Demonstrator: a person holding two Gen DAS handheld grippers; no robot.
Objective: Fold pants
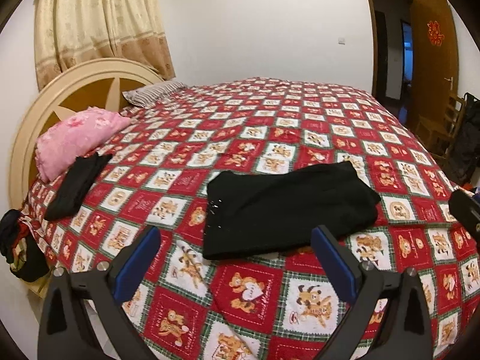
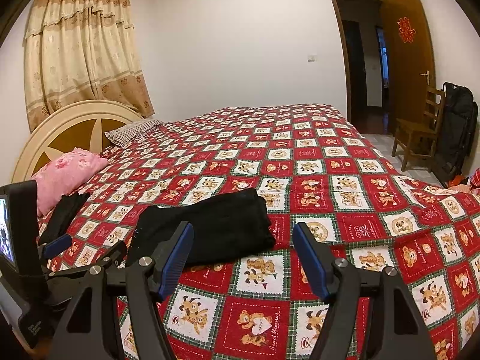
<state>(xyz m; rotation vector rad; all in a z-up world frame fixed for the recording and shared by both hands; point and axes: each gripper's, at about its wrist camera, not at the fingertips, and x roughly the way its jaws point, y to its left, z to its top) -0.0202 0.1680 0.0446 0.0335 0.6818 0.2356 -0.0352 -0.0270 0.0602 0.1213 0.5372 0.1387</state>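
Folded black pants lie flat on the red bear-print bedspread, just beyond the tips of my left gripper. That gripper hovers open, nothing between its blue pads. In the right wrist view the same pants sit ahead and slightly left of my right gripper, which is also open and empty above the bedspread. The left gripper's body shows at the left edge there. A second folded black garment rests near the pillow.
A pink pillow and a striped pillow lie against the round headboard. A pile of clothes hangs off the bed's left edge. A wooden chair and a black bag stand by the open door.
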